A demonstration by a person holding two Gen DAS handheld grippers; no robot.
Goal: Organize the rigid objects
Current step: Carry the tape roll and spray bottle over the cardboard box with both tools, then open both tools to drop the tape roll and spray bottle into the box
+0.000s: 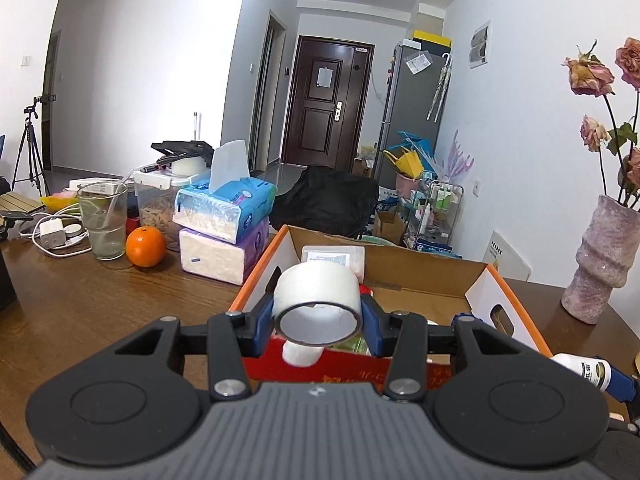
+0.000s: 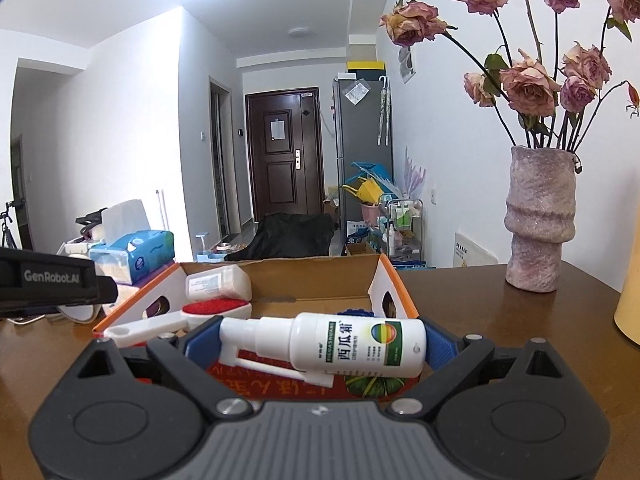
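Note:
My left gripper [image 1: 318, 318] is shut on a white roll of tape [image 1: 318, 298] and holds it over the near edge of an open cardboard box [image 1: 400, 280] with orange rims. My right gripper [image 2: 316, 346] is shut on a white spray bottle [image 2: 340, 346] lying sideways between the blue pads, just in front of the same box [image 2: 312, 280]. The bottle also shows at the right of the left wrist view [image 1: 586, 370]. Inside the box lie a white plastic container [image 2: 218, 282] and a white-handled red brush [image 2: 192, 314].
A wooden table [image 1: 80, 300] carries stacked tissue packs [image 1: 224, 224], an orange [image 1: 145, 247], a glass with a straw [image 1: 105, 220], chargers and a lidded food jar [image 1: 156, 200]. A pink vase of dried roses [image 2: 538, 216] stands at the right.

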